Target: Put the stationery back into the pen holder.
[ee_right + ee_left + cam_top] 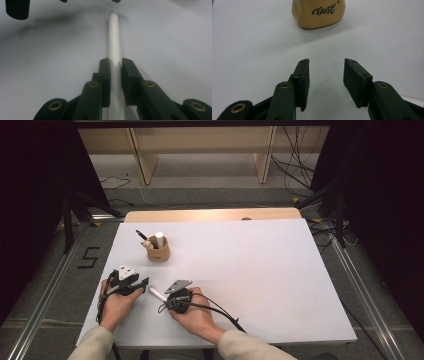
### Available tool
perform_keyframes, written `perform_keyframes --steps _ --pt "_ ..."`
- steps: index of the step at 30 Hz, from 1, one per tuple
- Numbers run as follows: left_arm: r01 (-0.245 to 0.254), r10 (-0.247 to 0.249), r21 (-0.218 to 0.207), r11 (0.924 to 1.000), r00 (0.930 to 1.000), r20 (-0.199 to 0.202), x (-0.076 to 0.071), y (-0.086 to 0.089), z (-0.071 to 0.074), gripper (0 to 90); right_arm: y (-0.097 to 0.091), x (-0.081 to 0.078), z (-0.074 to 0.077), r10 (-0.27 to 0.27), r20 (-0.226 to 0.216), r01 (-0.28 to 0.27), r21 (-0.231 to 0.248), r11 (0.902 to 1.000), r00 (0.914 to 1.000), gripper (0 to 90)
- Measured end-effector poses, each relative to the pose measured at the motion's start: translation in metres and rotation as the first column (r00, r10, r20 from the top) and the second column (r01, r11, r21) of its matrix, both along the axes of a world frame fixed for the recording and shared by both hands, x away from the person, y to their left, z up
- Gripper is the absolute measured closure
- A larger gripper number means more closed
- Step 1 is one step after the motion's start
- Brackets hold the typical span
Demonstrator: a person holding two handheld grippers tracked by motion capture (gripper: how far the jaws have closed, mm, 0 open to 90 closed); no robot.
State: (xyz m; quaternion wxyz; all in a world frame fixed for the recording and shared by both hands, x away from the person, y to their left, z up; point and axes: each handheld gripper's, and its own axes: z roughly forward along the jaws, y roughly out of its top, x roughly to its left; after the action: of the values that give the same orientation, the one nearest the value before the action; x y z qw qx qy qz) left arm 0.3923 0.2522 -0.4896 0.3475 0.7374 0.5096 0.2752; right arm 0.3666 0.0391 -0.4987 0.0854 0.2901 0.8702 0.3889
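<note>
White marker sits clamped in my right hand-held gripper, low over the worktop. I judge it goes into the tan cup: lift, tip upright, avoid its pens. Left hand-held gripper rests released.

The tan cup carries the word "Best" in dark script lettering on its side, seen in the left gripper view; a small mark follows the word at the upper right. The floor left of the table bears a black numeral "5".
</note>
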Motion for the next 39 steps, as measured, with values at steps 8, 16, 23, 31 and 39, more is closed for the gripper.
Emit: perform_keyframes --steps 8,16,23,31,39 --pt "-0.025 0.026 -0.038 0.9990 0.9993 0.028 -0.001 0.001 0.004 54.4 -0.006 0.002 0.004 -0.010 0.011 0.009 0.025 0.9997 0.9999 79.4" --pt "-0.021 0.030 -0.185 0.9825 0.9984 0.048 -0.004 -0.007 0.011 47.8 -0.029 0.012 0.016 -0.059 0.039 0.056 0.062 0.9965 0.9975 79.3" --pt "0.036 -0.023 -0.323 0.9459 0.9988 0.043 -0.003 -0.034 0.017 44.1 -0.049 0.017 0.019 -0.087 0.068 0.080 0.089 0.9928 0.9939 79.3" --pt "0.040 -0.037 -0.395 0.9177 0.9992 0.014 0.003 -0.054 0.017 41.8 -0.052 0.017 0.019 -0.094 0.084 0.085 0.102 0.9912 0.9921 79.3" --pt "0.022 -0.027 -0.402 0.9155 0.9996 -0.008 0.004 -0.056 0.014 40.0 -0.050 0.016 0.019 -0.101 0.094 0.090 0.110 0.9898 0.9905 79.3"
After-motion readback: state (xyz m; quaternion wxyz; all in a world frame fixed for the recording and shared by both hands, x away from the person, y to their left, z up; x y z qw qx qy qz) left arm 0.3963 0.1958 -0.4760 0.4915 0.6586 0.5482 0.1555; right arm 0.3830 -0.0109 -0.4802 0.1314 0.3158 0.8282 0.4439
